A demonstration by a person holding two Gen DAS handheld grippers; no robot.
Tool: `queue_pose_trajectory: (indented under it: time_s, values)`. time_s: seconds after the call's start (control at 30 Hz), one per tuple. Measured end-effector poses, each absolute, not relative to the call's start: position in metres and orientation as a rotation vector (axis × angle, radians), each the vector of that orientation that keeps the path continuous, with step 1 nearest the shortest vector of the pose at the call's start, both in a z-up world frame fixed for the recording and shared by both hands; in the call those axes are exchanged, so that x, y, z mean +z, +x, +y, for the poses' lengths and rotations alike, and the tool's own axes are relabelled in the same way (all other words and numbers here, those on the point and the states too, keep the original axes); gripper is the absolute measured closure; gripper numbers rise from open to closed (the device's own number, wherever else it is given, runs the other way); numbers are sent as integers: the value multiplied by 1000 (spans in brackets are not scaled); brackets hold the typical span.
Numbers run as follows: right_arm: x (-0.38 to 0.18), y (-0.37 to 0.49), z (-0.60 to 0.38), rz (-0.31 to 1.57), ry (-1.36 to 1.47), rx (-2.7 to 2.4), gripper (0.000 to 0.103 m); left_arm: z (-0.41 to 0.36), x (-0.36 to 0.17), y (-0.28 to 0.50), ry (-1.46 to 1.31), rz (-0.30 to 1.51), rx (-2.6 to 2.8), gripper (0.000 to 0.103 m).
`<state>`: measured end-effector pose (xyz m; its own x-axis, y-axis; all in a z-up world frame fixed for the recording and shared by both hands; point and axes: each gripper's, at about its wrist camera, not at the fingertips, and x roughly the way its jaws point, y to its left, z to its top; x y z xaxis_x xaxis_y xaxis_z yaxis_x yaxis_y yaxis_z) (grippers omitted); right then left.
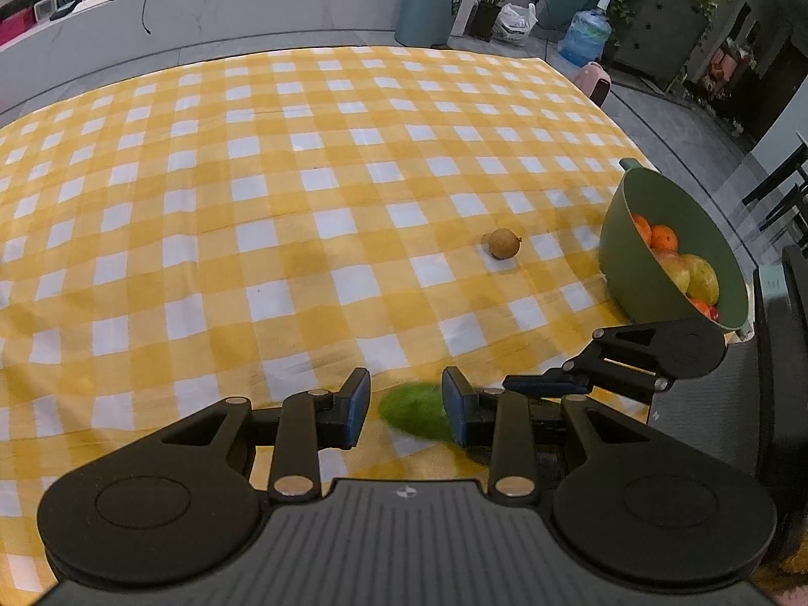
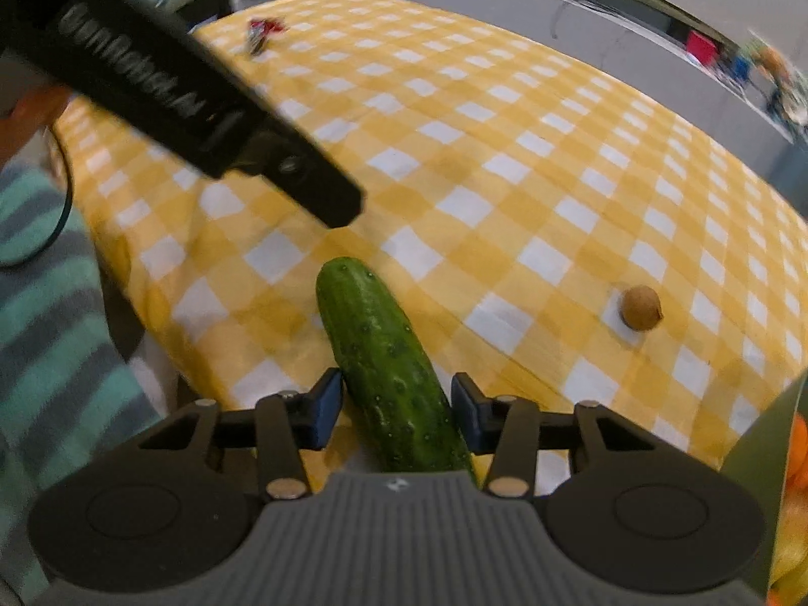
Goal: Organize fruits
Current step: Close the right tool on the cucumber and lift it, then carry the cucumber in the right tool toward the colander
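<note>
From your left wrist view, the left gripper [image 1: 406, 411] stands wide and empty over the blurred cucumber [image 1: 414, 411], the green bowl [image 1: 631, 272] off to its right. From your right wrist view, the right gripper [image 2: 396, 411] straddles the cucumber [image 2: 389, 358], whose long axis runs away between the fingers, the left pad seemingly touching, the right one apart.

Cloth [image 1: 212, 232] over the surface: woven yellow-and-white check, matt, lightly creased. Cucumber [image 2: 389, 368]: glossy green skin, pimpled and bumpy. Small brown fruit [image 1: 504, 243]: dull, dry-looking rind. Bowl [image 1: 651, 272]: smooth green plastic, satin sheen. Right gripper [image 2: 396, 406]: matt black plastic links, bright metal pivot pins, ribbed grey housing, blue pads [image 2: 325, 406] matt.
</note>
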<state>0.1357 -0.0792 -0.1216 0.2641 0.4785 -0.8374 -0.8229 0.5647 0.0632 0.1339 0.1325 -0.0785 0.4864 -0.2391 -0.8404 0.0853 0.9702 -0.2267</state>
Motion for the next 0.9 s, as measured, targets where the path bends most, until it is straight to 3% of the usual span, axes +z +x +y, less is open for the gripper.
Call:
queue_pose_trajectory:
  time_s: [0.33,0.9]
  values:
    - [-117,183,-118,1033,-95,682,67,127,-85,143,-169,1067,-200,64]
    - [-127,155,-103,946,-124,605,66,123,-100,151,-177,1100,-200,64]
